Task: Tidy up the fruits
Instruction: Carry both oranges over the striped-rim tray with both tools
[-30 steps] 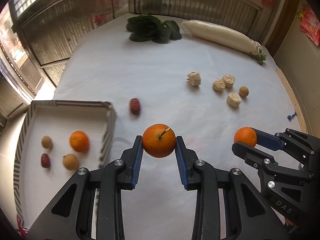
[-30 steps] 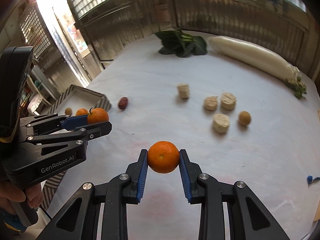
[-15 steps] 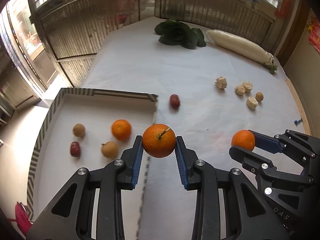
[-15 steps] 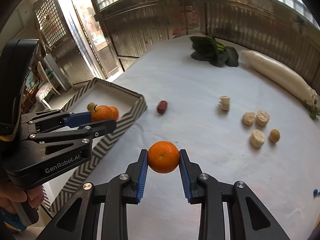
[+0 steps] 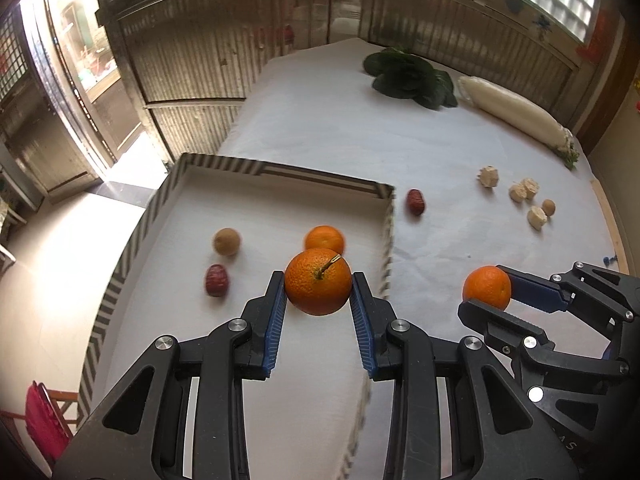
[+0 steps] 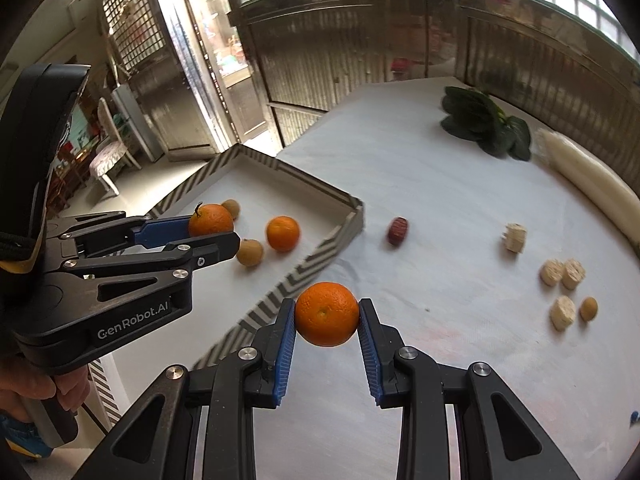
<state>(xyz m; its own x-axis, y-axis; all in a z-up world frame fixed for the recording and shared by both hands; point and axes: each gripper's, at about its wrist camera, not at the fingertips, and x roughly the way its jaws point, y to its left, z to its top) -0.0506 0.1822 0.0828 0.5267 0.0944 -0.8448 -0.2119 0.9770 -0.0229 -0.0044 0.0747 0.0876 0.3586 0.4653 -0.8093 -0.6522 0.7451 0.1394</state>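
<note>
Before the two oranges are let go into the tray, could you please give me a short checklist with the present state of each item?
1. Left claw clamped on stemmed orange: ok.
2. Right claw clamped on stemless orange: ok.
3. Stemmed orange above the striped cardboard tray: ok.
4. Stemless orange above the tray: not ok, it looks level with the rim or just outside it.
5. Bare tray floor free for both: ok.
6. Height above the tray floor: cannot tell.

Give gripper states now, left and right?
Left gripper: shut on the stemmed round orange.
Right gripper: shut on the stemless round orange.
</note>
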